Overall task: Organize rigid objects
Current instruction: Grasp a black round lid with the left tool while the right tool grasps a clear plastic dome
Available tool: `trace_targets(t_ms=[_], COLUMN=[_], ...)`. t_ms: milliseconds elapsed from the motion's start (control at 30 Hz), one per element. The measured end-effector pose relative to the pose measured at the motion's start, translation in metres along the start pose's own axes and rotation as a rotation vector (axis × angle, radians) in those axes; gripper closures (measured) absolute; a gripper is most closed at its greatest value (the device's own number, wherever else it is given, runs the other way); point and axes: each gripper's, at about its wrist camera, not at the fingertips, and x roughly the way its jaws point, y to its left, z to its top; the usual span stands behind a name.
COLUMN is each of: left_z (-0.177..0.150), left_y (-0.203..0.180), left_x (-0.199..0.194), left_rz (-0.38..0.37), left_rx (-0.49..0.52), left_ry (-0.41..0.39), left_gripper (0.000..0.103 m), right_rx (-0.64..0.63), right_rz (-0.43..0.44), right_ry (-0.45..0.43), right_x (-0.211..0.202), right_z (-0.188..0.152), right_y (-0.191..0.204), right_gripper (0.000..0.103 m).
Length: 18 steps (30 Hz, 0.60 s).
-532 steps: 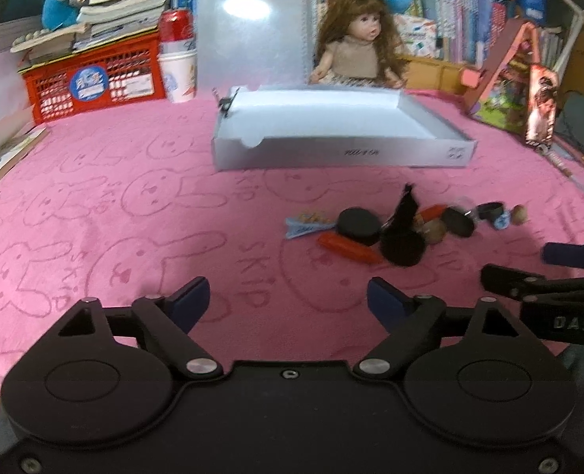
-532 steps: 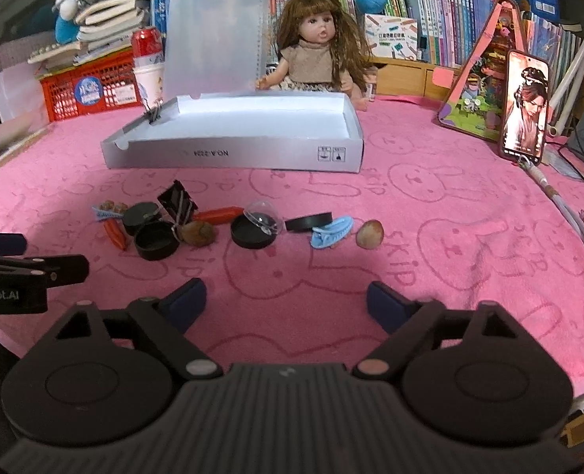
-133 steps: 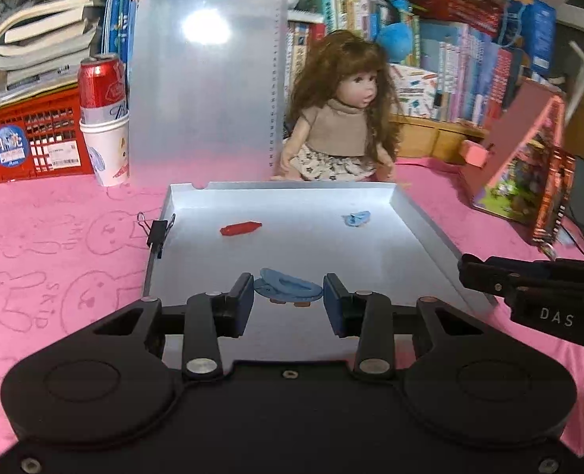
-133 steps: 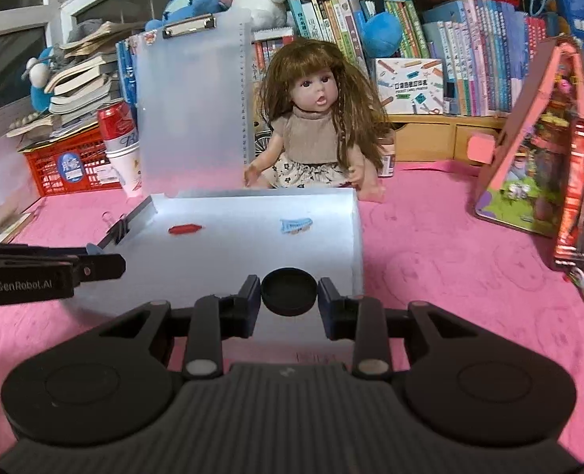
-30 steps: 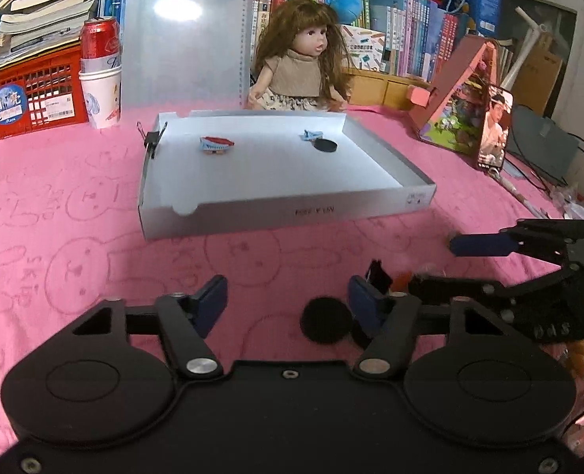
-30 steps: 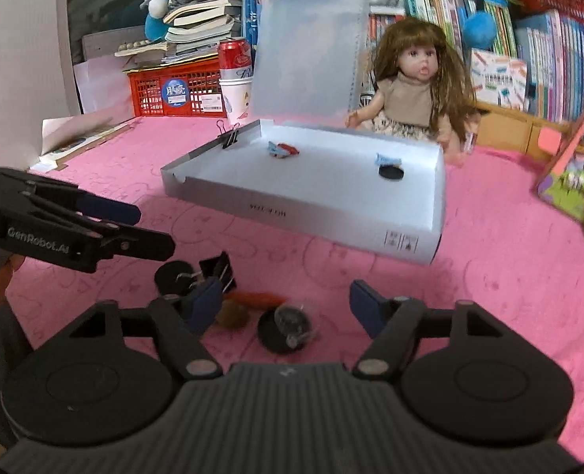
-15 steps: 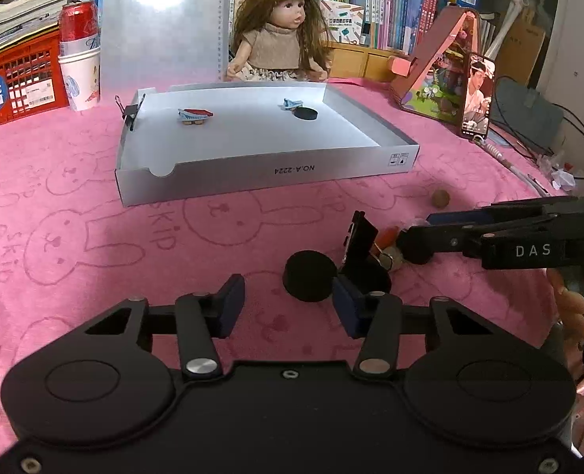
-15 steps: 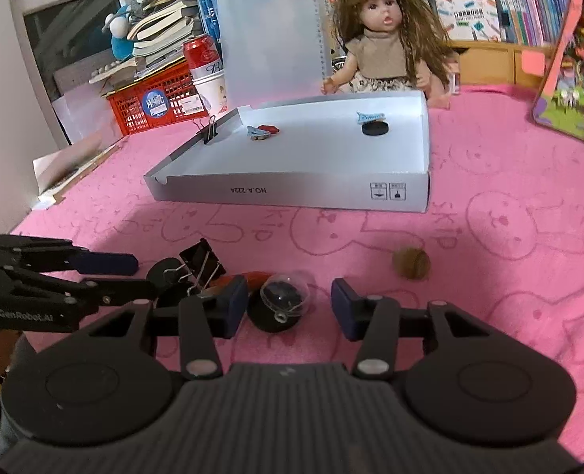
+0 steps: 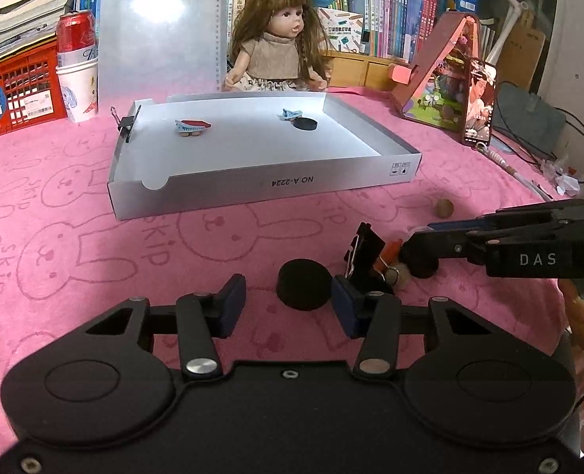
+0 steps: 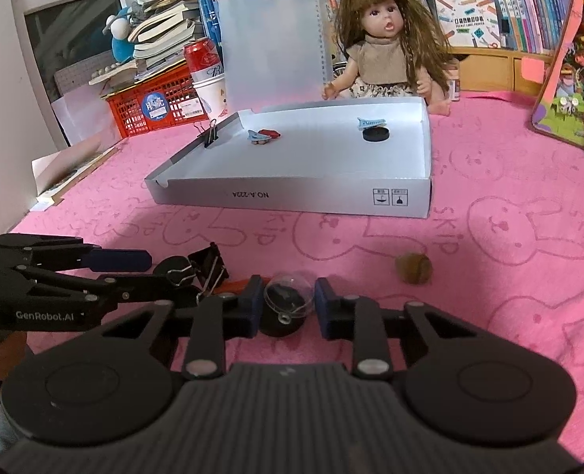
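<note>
On the pink cloth a black round cap (image 9: 303,284) lies between the pads of my left gripper (image 9: 289,306). It sits near the right pad, with a gap on its left, so this gripper is open. My right gripper (image 10: 288,308) is closing on a clear-domed capsule (image 10: 288,300) with a black base, its pads against the dome's sides. A black binder clip (image 9: 365,252) and an orange piece (image 9: 388,251) lie between the two grippers. A brown nut (image 10: 413,268) lies apart to the right. The white tray (image 9: 252,185) holds two blue clips, a red piece and a black cap (image 9: 305,124).
Behind the tray sit a doll (image 9: 280,47) and an upright translucent clipboard (image 9: 161,23). A red basket (image 9: 11,87) and a can in a paper cup (image 9: 76,71) stand at the back left. A phone (image 9: 479,102), a pink stand and a cable lie at the right.
The right gripper's jaws have come in from wide apart to the sides of the clear dome. The left gripper's jaws have narrowed around the black cap. Neither hand has shifted much.
</note>
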Motion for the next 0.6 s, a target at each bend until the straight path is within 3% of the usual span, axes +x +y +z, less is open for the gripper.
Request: trace_targets(t_ms=[267,400,600], left_z=[0.000,-0.002,-0.001], left_y=[-0.006,-0.012,-0.012], left_x=[0.008,0.010,0.008], left_rz=[0.028,0.064,0.070], left_rx=[0.007,0.039,0.027], left_ry=[-0.028,-0.049,-0.045], left_gripper=[0.058,0.072,0.073], right_rx=[-0.021,-0.030,-0.036], right_rz=[-0.049,-0.060,-0.067], right_ry=[-0.015,-0.019,-0.023], right_x=[-0.001,-0.001,-0.002], right_z=[0.001,0.000,0.000], right_y=[0.002,0.003,0.003], right_gripper=[0.070,0.070,0.071])
